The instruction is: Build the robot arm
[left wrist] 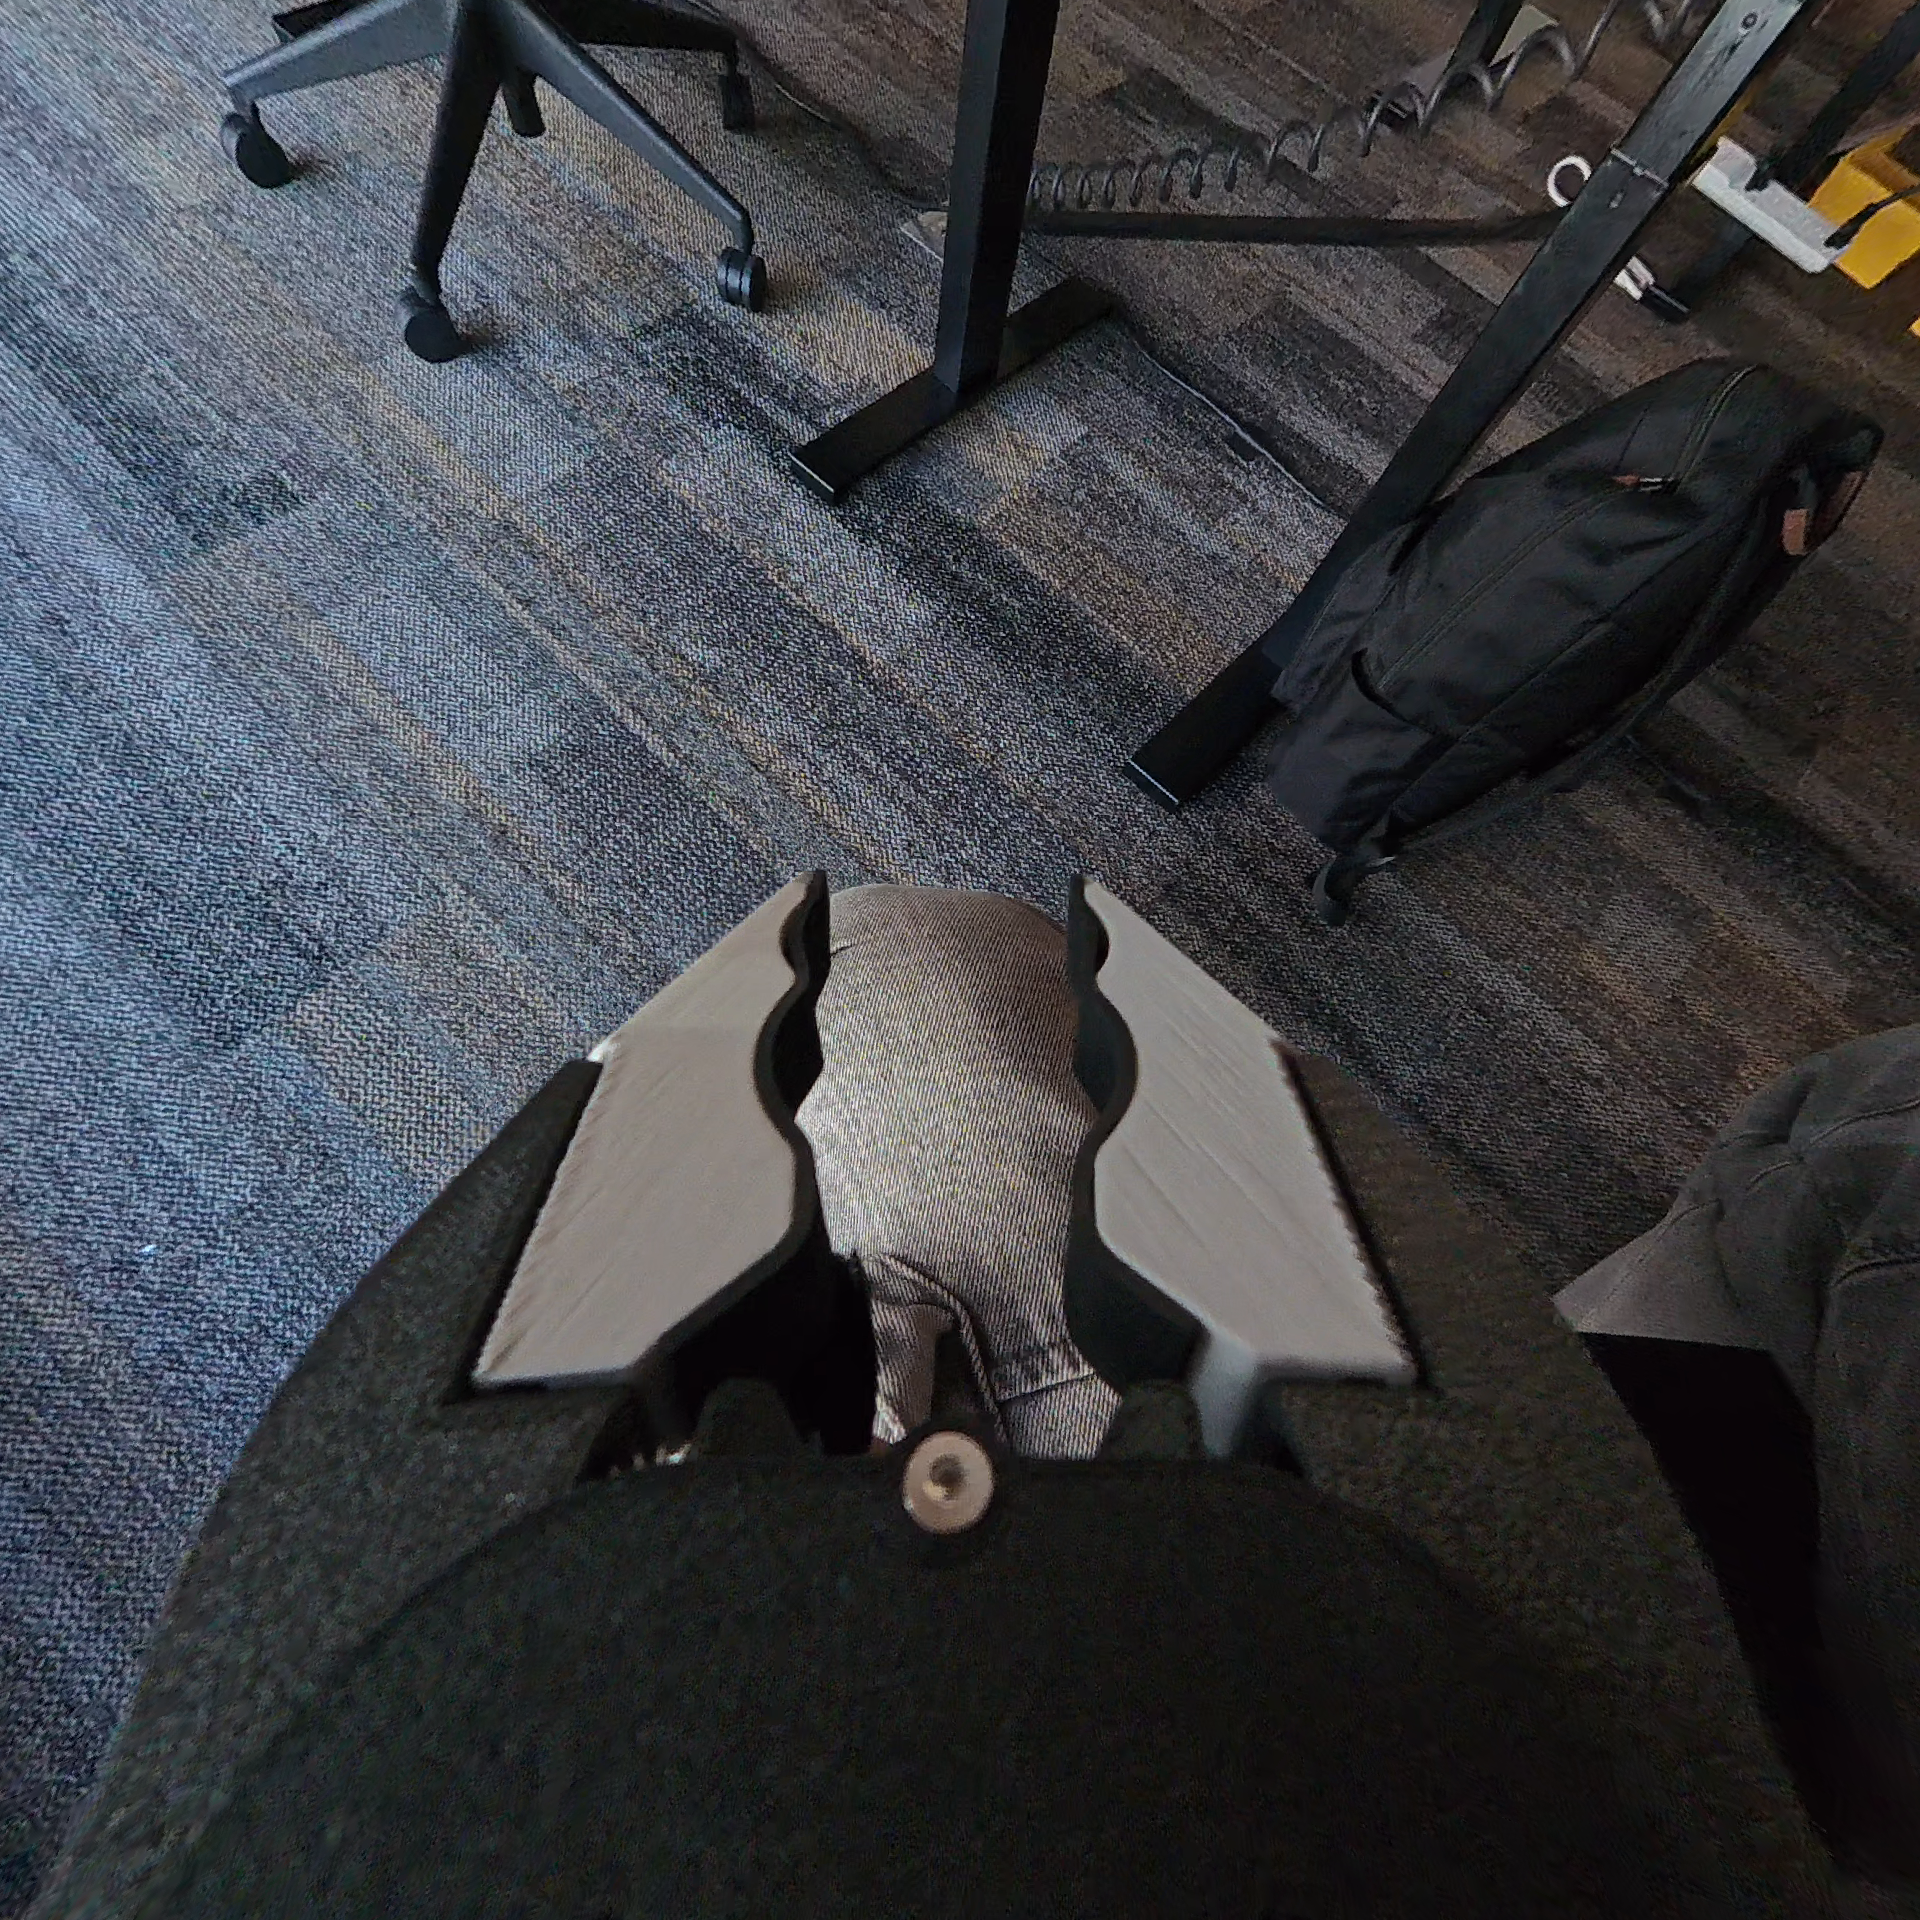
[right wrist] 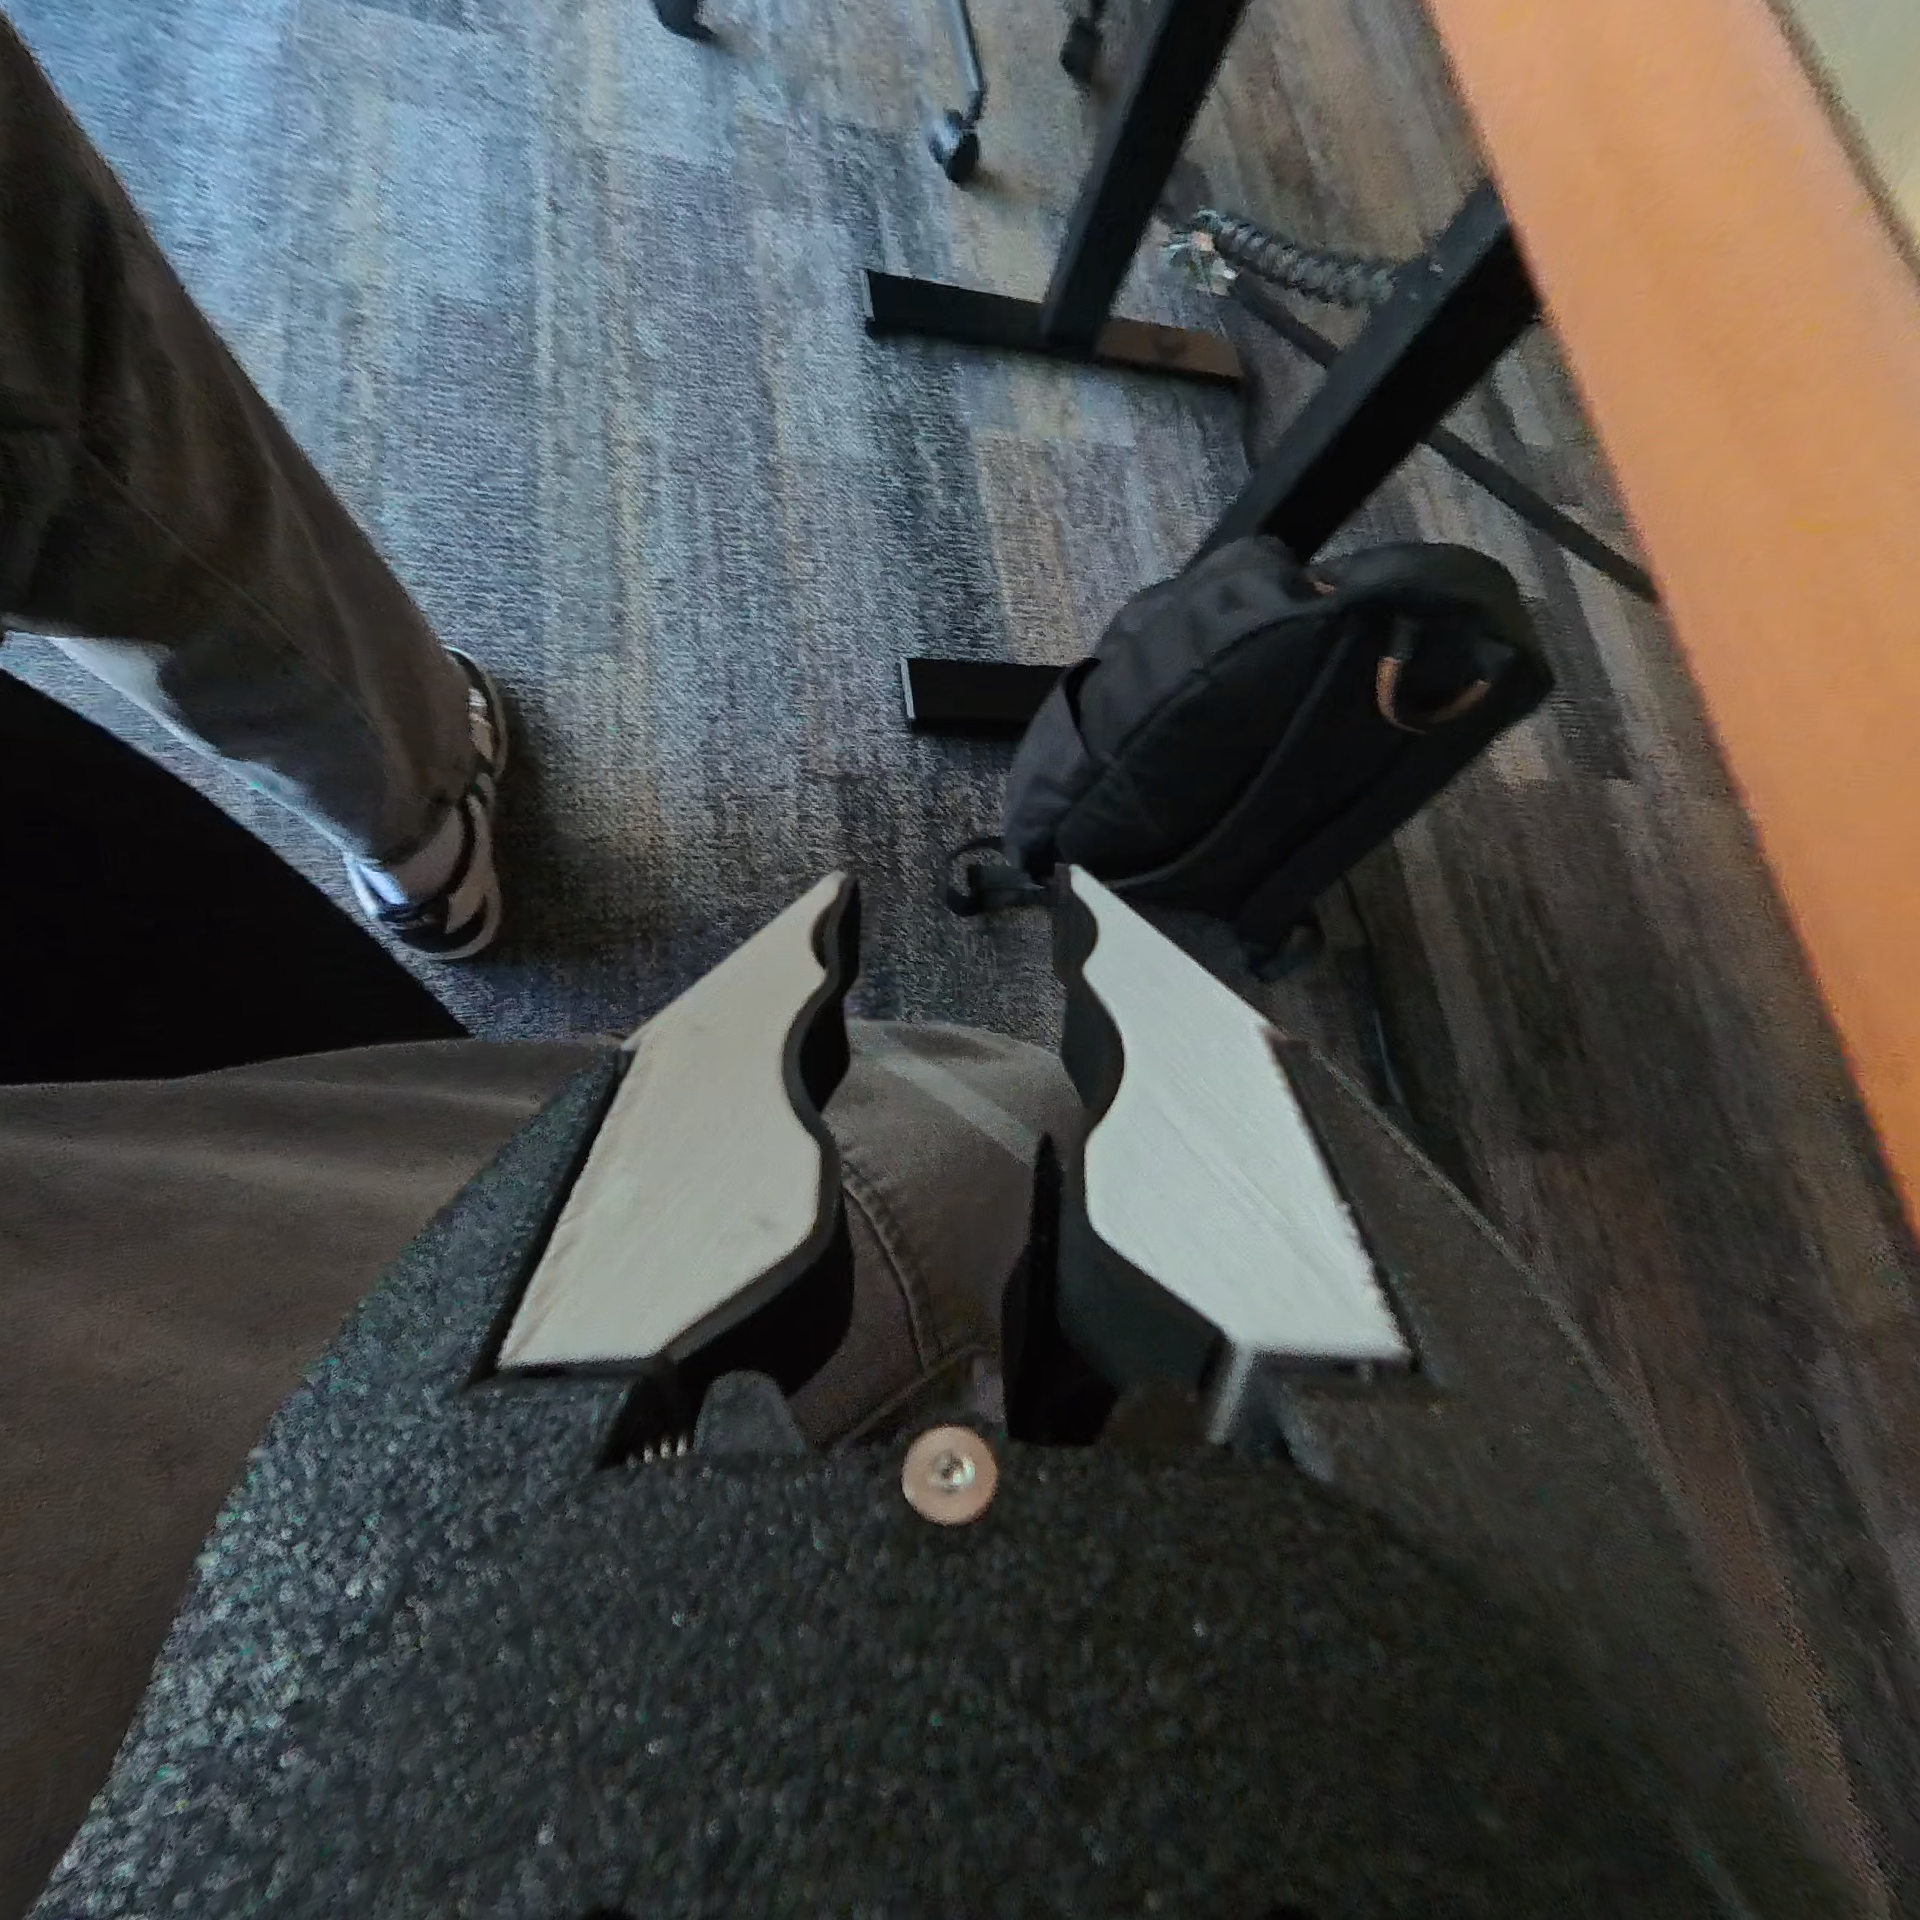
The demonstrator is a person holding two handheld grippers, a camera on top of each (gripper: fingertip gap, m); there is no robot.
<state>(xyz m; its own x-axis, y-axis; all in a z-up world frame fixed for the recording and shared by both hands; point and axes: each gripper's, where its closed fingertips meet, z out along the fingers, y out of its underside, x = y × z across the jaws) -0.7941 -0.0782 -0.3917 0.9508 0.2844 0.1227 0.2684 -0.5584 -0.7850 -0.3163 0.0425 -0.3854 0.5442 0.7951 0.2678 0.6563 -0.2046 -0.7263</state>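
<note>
My left gripper (left wrist: pixel 948 894) points down at a grey carpet (left wrist: pixel 416 727). A bunched piece of grey woven cloth (left wrist: pixel 945 1091) fills the gap between its fingers and touches both; the jaws are shut on it. My right gripper (right wrist: pixel 958 888) is open and empty, with its jaws apart. It hangs just above a person's thigh in brown-grey trousers (right wrist: pixel 935 1132). A black backpack (right wrist: pixel 1247 727) lies on the carpet just beyond its fingertips and also shows in the left wrist view (left wrist: pixel 1538 603), leaning on a desk leg.
Black desk legs (left wrist: pixel 977 208) (left wrist: pixel 1455 468), a coiled cable (left wrist: pixel 1195 166) and an office chair base (left wrist: pixel 499 156) stand ahead. An orange-brown table edge (right wrist: pixel 1714 416) runs along the right. The person's other leg and shoe (right wrist: pixel 447 873) are at left. Dark fabric (left wrist: pixel 1787 1247) shows at the right edge. One gripper's finger ends stand about 50 cm off the other's.
</note>
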